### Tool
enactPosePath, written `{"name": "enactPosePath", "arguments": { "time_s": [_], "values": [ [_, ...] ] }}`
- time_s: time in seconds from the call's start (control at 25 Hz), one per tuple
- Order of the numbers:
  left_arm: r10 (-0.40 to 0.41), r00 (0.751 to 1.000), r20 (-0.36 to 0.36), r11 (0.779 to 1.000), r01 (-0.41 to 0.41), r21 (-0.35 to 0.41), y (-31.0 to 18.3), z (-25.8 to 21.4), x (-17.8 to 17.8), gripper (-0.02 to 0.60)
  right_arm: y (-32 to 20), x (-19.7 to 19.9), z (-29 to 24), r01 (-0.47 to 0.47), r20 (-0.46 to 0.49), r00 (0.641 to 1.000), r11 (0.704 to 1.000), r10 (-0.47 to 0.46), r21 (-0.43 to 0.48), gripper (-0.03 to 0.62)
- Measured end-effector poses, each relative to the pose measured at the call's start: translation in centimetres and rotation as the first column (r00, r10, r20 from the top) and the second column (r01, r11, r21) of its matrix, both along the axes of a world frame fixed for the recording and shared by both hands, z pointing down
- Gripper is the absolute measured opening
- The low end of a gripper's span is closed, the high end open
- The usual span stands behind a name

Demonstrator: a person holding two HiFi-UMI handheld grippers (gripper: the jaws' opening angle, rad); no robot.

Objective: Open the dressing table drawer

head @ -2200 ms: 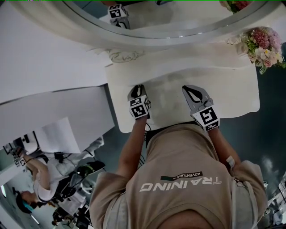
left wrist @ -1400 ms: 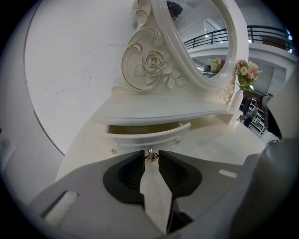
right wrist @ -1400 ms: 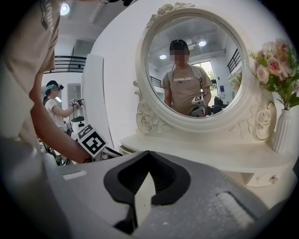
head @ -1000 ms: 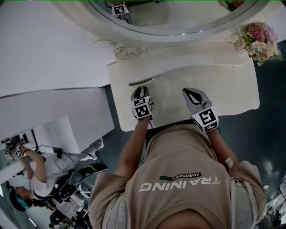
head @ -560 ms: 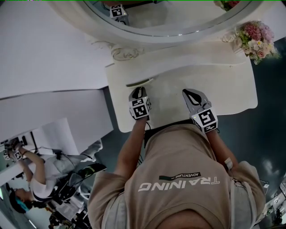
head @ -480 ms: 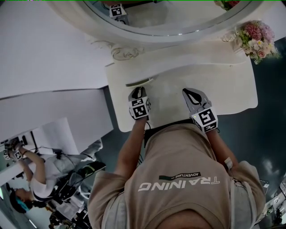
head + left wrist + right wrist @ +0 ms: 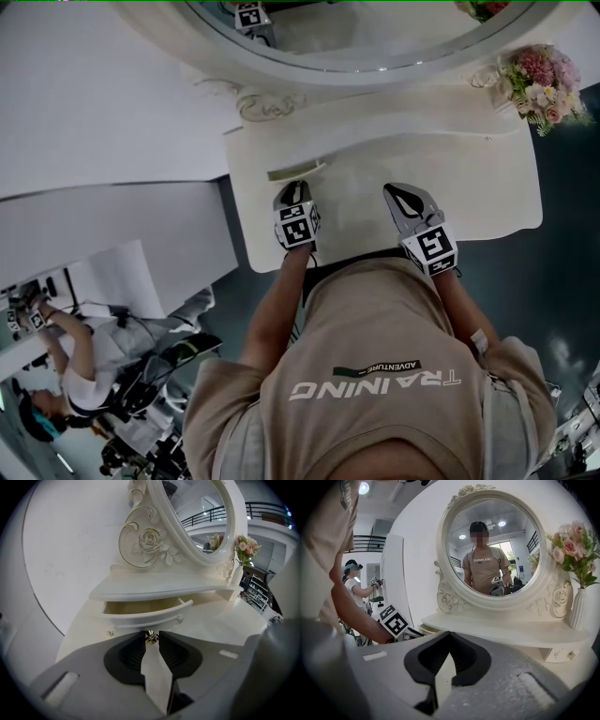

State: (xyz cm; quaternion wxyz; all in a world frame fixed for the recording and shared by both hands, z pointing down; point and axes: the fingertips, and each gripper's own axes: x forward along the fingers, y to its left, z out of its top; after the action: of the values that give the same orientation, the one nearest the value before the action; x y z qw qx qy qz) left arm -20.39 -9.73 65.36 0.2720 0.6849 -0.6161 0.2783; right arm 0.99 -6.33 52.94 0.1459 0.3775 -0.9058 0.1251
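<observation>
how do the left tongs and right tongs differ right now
Left tongs pinch the gold knob of the open drawer, jaws having just been closing; right tongs are shut on nothing. Left tongs face that drawer; right tongs face the mirror. Both are over the cream tabletop.

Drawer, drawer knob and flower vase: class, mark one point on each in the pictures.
drawer (image 7: 140,619): left gripper view, on its curved front panel.
drawer knob (image 7: 151,637): left gripper view, on the small metal ball.
flower vase (image 7: 577,610): right gripper view, on its white ribbed body.
</observation>
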Motion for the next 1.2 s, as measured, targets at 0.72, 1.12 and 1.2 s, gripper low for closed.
{"name": "enactPosePath", "arguments": {
  "time_s": [0.72, 1.12, 1.2],
  "values": [
    [-0.001, 1.000, 0.013, 1.000, 0.002, -0.003, 1.6, 0.3, 0.2, 0.114, 0.4, 0.0, 0.4, 0.016, 0.008, 1.000, 1.000, -0.016, -0.011, 0.003],
    [-0.016, 0.999, -0.038, 0.999, 0.018, 0.038, 3.5, -2.7, -0.1, 0.096, 0.2, -2.5, 0.1, 0.082, 0.016, 0.997, 0.997, -0.082, -0.004, 0.003],
    [-0.012, 0.999, -0.050, 0.997, 0.015, 0.072, 4.0, -4.4, -0.5, 0.041, 0.1, -3.3, -0.5, 0.092, 0.020, 0.996, 0.996, -0.092, 0.008, 0.003]
  ]
}}
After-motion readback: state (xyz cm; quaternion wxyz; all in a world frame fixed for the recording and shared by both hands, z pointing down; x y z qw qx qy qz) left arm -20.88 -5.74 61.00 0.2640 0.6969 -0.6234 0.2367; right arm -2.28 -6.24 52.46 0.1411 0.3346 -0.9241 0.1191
